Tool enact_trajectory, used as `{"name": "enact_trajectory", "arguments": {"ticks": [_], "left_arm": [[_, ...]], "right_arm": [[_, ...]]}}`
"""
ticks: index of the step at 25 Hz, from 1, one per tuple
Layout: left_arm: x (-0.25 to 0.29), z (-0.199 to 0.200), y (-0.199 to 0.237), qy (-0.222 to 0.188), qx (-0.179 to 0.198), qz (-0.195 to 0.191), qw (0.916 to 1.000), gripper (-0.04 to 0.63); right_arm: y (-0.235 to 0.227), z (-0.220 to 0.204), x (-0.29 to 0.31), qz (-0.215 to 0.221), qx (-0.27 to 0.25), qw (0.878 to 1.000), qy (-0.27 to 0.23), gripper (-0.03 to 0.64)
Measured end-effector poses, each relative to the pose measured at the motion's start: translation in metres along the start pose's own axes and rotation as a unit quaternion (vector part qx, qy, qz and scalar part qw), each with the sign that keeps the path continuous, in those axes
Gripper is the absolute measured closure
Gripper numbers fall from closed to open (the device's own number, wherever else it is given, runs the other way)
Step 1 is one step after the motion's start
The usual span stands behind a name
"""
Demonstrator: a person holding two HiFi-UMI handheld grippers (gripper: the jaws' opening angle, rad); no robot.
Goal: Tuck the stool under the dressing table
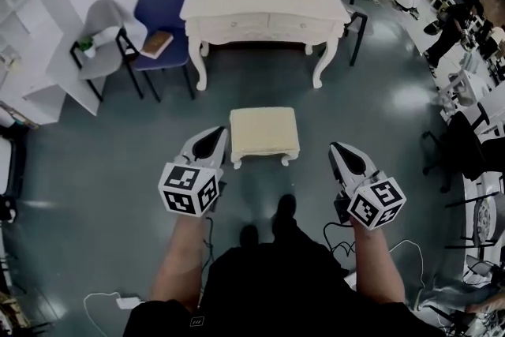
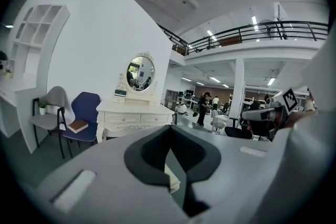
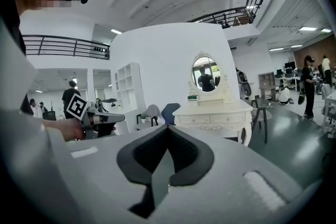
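Chairs are standing side by side at the upper left of the frame: the grey chair (image 1: 96, 39), then the blue chair (image 1: 164, 16), with a book (image 1: 156, 43) lying on its seat. Below and left of centre, the left gripper (image 1: 216, 132) is pointing up the frame, its fingers pressed together with nothing between them, and it is showing just beside the left edge of the stool (image 1: 264, 132). That cream stool is standing on the dark floor (image 1: 118, 170) at frame centre, in front of the dressing table (image 1: 264, 8) at top centre and well apart from it, not under it. Below and right of centre, the right gripper (image 1: 336, 147) is also pointing up the frame, its fingers pressed together and empty, near the stool's right side.
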State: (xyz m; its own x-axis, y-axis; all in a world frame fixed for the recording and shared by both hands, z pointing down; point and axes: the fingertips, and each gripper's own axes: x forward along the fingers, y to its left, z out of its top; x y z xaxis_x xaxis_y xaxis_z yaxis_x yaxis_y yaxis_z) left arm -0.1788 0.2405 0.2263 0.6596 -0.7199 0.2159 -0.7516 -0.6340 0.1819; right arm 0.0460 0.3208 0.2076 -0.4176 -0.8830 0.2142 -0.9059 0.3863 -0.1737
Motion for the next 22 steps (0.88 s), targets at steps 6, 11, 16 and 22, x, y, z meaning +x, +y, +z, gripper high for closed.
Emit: {"name": "enact_trajectory", "arguments": {"ticks": [6, 11, 16, 22], "left_arm": [[0.048, 0.002, 0.008, 0.016, 0.004, 0.028, 0.9995, 0.577], [0.103, 0.021, -0.001, 0.011, 0.024, 0.063, 0.9977, 0.578], [0.15, 0.024, -0.016, 0.028, 0.026, 0.073, 0.9966, 0.578], [0.176, 0.003, -0.01, 0.06, 0.009, 0.081, 0.9949, 0.578]], "right_arm": [[-0.045, -0.001, 0.038, 0.028, 0.011, 1.0, 0.006, 0.614], [-0.114, 0.006, 0.055, 0.032, 0.008, 0.999, 0.009, 0.614], [-0.171, 0.003, 0.077, 0.043, 0.023, 0.998, 0.028, 0.614], [-0.183, -0.016, 0.111, 0.074, 0.031, 0.995, 0.064, 0.614]]}}
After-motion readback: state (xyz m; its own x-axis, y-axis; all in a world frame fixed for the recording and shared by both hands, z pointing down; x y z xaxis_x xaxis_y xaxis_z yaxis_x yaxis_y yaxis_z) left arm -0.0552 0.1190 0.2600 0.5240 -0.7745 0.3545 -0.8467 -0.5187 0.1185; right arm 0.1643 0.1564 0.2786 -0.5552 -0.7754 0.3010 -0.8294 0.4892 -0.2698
